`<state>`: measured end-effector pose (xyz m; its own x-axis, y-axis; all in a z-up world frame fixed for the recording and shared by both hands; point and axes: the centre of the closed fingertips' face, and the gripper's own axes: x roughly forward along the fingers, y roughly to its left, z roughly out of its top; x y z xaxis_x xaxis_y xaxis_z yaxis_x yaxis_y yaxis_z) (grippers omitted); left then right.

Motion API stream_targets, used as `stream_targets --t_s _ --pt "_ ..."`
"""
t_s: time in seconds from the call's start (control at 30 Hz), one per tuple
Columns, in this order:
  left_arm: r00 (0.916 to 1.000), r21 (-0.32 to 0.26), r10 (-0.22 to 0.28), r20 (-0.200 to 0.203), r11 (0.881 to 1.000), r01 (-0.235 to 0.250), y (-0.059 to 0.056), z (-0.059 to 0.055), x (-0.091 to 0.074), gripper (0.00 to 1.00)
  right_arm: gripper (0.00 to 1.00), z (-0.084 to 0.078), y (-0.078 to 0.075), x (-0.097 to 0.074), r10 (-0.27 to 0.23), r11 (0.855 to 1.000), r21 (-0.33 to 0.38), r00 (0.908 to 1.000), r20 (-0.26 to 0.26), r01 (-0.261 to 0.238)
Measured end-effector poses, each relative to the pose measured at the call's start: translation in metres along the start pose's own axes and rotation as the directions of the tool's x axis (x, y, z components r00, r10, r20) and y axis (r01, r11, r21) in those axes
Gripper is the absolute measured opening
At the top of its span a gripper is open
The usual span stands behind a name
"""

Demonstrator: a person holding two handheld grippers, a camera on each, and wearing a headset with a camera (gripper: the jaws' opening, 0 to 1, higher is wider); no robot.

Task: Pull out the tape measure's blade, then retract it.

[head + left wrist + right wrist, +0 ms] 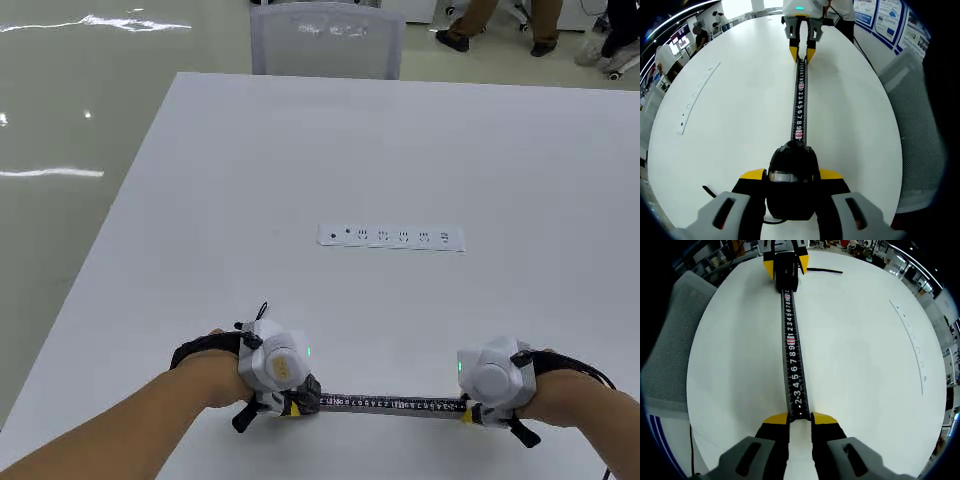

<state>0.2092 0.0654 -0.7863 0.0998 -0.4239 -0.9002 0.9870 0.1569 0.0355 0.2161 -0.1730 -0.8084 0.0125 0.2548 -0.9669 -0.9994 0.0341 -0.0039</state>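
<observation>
White table (400,150), near edge: left tool (298,402) tight on tape measure (792,185), right tool (800,418) tight on blade (792,355)

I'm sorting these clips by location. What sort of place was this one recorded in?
Probably an office or lab workroom: a large white table with a power strip on it, a grey mesh office chair at its far side, and posters on a wall.

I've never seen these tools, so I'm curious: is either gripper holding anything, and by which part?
The left gripper clamps the tape measure's black case by its sides; the right gripper pinches the free end of its pulled-out blade.
</observation>
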Motion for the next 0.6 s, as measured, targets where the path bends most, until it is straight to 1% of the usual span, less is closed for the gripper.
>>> stream_targets --t_s 0.07,0.17,0.23,0.3,0.37,0.43,0.47,0.5,0.53,0.57,0.6 --pt "1.0000 -0.001 -0.001 0.006 1.000 0.001 0.001 0.000 0.000 0.34 0.16 0.004 0.000 -0.001 -0.002 1.000 0.006 0.9999 0.016 0.002" --pt "0.9999 -0.004 -0.002 0.011 1.000 0.002 0.001 -0.001 0.001 0.34 0.20 0.006 0.000 0.001 -0.001 1.000 0.002 0.9998 0.019 0.001" --pt "0.9999 -0.013 -0.008 0.013 1.000 0.008 0.002 -0.001 0.002 0.35 0.25 0.009 0.001 -0.001 -0.003 1.000 0.008 0.9997 0.026 0.003" --pt "0.9998 -0.022 -0.013 0.014 1.000 0.013 0.003 -0.003 0.004 0.35 0.29 0.010 -0.001 -0.002 -0.012 1.000 0.018 0.9995 0.029 0.012" --pt "0.9997 -0.042 -0.014 0.018 0.999 0.015 0.004 -0.004 0.005 0.36 0.31 0.010 -0.002 -0.004 -0.018 1.000 0.020 0.9990 0.040 0.018" --pt "0.9996 -0.108 -0.013 0.027 0.994 0.015 0.003 -0.005 0.004 0.37 0.34 0.011 -0.002 -0.004 -0.017 0.999 0.032 0.9986 0.051 0.016" --pt "0.9991 -0.125 -0.008 0.042 0.992 0.013 0.004 -0.003 0.002 0.39 0.35 0.012 -0.001 -0.005 -0.018 0.999 0.035 0.9983 0.055 0.016" --pt "0.9977 -0.137 0.016 0.066 0.991 -0.007 0.007 0.000 -0.001 0.47 0.35 0.012 -0.001 -0.005 -0.021 0.999 0.035 0.9981 0.058 0.019" --pt "0.9965 -0.156 0.037 0.076 0.987 -0.025 0.011 0.001 -0.004 0.53 0.35 0.012 -0.005 -0.006 -0.038 0.999 0.029 0.9975 0.060 0.037" --pt "0.9959 -0.167 0.045 0.079 0.985 -0.031 0.013 0.000 -0.006 0.57 0.35 0.012 -0.009 -0.007 -0.063 0.998 0.025 0.9959 0.066 0.061" --pt "0.9949 -0.178 0.053 0.086 0.983 -0.037 0.015 -0.001 -0.009 0.58 0.34 0.013 -0.010 -0.009 -0.067 0.997 0.049 0.9951 0.073 0.064"
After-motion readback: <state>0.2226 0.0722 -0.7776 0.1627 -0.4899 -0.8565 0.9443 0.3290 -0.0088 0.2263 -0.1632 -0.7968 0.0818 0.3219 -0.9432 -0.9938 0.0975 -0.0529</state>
